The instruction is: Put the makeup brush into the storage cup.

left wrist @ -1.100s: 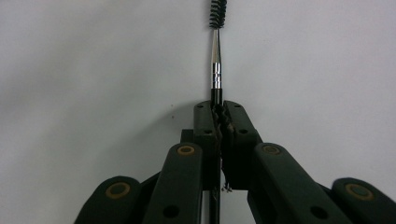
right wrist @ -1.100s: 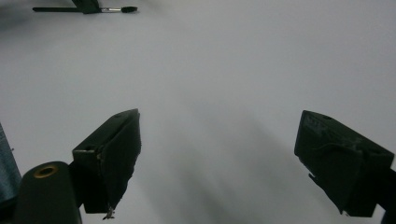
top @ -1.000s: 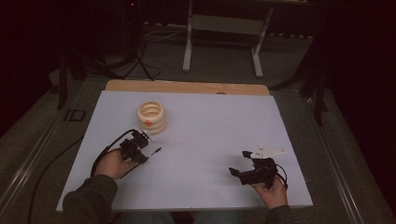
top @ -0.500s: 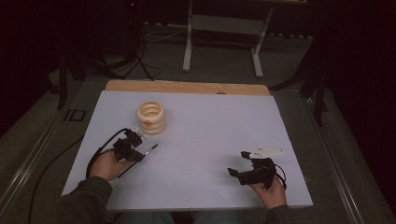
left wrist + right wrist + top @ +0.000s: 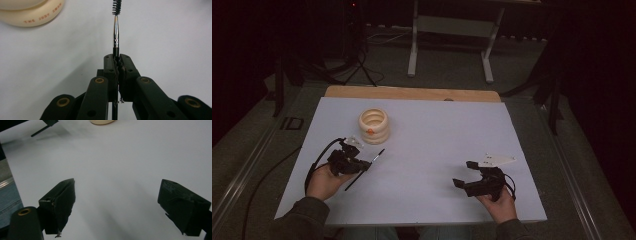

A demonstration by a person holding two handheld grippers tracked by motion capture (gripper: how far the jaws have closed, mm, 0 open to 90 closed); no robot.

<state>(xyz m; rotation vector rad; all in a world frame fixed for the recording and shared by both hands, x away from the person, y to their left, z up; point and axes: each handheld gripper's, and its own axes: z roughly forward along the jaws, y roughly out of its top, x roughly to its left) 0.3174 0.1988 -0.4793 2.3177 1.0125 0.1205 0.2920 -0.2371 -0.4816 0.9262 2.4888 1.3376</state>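
High view: on the white counter (image 5: 437, 125) the left tool (image 5: 362, 165) is clenched on a thin black brush (image 5: 364, 170), which lies slanted across its tip, one end pointing toward a cream ribbed ring-shaped container (image 5: 374, 126) and the other back toward the person's left hand (image 5: 326, 181). The brush is just in front of the container and not touching it. The left gripper view shows the black jaws pressed together on the brush (image 5: 115, 35), whose metal ferrule and bristled spiral head stick straight out past them over bare white surface, with the cream container (image 5: 32, 12) off to the upper left, printed with orange lettering. The right tool (image 5: 468, 174) is well apart, toward the near right part of the counter, held in the right hand (image 5: 499, 202); its jaws stand wide apart and released, with nothing between them.
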